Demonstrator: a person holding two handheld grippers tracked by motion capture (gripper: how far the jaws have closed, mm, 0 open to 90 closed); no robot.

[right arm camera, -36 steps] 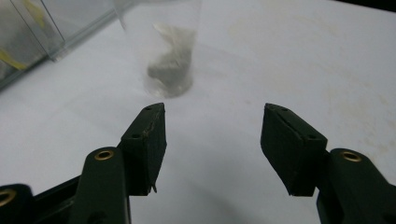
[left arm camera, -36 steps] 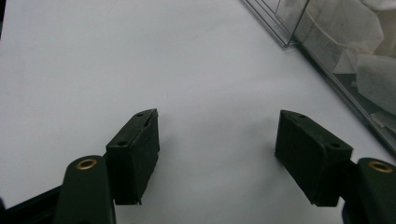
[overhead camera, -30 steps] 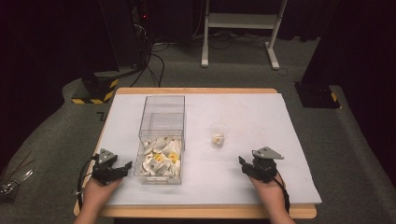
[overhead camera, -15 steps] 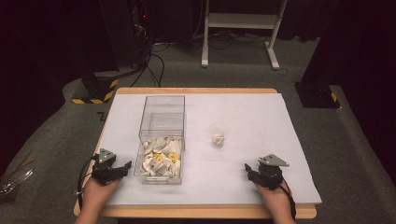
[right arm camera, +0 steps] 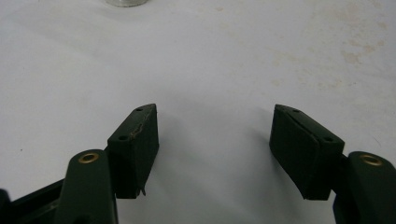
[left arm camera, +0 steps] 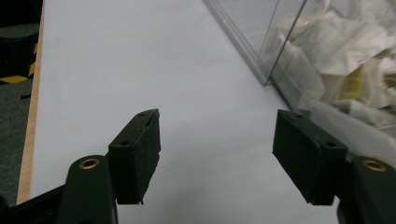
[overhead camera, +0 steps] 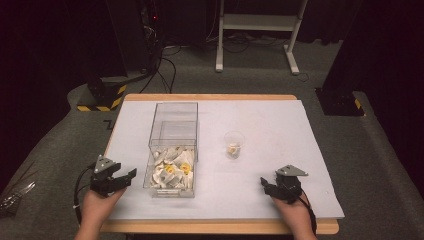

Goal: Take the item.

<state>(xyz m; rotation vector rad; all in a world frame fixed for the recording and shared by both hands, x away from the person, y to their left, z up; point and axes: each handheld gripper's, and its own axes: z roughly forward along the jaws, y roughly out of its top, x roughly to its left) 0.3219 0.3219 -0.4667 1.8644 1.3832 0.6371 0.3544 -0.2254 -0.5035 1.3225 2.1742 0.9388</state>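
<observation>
A clear plastic box (overhead camera: 172, 125) stands left of centre on the white-covered table (overhead camera: 270, 125), its near half heaped with white and yellow packets (overhead camera: 172, 170). My left gripper (overhead camera: 129, 176) hovers just left of the box's near corner, open and holding nothing. In the left gripper view its jaws (left arm camera: 217, 116) frame bare table, with the box wall (left arm camera: 261, 51) and packets (left arm camera: 345, 51) to the right. My right gripper (overhead camera: 263, 182) is near the front right edge; its jaws (right arm camera: 215, 109) have just been opening over bare sheet. A small clear cup (overhead camera: 233, 144) with a yellowish piece inside stands between box and right gripper.
The table's wooden front edge (overhead camera: 215, 227) runs just below both hands. Beyond the far edge are floor cables (overhead camera: 160, 65), a white stand's legs (overhead camera: 255, 30) and a black-and-yellow striped base (overhead camera: 102, 97). The cup's base (right arm camera: 123, 2) touches the right gripper view's top edge.
The left gripper has lifted slightly beside the box. The right hand has drifted a little toward the near edge.
</observation>
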